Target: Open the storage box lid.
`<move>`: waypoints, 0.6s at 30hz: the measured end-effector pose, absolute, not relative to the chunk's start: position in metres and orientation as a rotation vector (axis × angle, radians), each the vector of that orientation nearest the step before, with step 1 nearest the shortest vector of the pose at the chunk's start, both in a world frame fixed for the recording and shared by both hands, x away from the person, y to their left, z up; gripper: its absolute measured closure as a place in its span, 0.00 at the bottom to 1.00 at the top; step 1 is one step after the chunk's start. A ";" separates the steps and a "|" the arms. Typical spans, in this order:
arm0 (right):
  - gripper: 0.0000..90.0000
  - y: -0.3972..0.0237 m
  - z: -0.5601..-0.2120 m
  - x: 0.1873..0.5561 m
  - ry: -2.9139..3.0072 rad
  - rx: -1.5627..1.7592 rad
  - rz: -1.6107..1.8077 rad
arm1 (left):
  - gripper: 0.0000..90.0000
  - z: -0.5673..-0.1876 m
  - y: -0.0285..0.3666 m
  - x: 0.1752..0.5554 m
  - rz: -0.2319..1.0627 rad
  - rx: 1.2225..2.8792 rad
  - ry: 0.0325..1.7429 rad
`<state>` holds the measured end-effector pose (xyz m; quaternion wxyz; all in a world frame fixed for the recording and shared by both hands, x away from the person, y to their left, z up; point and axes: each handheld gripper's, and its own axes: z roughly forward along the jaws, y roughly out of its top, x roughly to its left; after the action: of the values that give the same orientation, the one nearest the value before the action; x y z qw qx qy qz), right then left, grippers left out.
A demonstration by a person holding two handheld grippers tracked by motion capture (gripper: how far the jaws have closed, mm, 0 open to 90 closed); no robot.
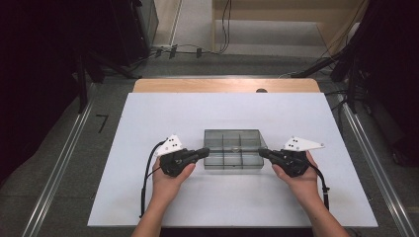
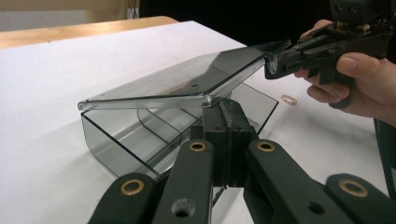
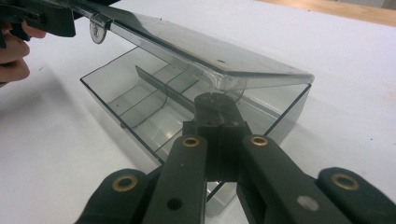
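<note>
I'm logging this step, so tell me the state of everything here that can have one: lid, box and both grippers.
Lid: lifted at the front, tilted, partly open above the box.
Box: upright on the table, dividers inside, compartments look empty.
Left gripper: shut on the lid's front corner.
Right gripper: shut on the lid's other front corner.

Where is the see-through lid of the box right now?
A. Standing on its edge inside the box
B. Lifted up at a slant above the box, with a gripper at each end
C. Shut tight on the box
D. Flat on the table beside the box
B: the lid slants above the open box, with the left gripper and right gripper pinching its opposite ends.
</note>
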<state>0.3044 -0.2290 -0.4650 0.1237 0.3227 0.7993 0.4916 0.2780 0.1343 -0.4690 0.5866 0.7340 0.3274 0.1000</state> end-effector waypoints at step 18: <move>0.98 -0.232 -0.453 0.304 2.285 0.941 1.480 | 1.00 -0.464 0.134 0.278 0.266 1.684 0.764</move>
<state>0.3036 -0.2316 -0.4531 0.1302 0.3241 0.7864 0.5096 0.2775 0.1340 -0.4642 0.5945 0.7248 0.3288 0.1144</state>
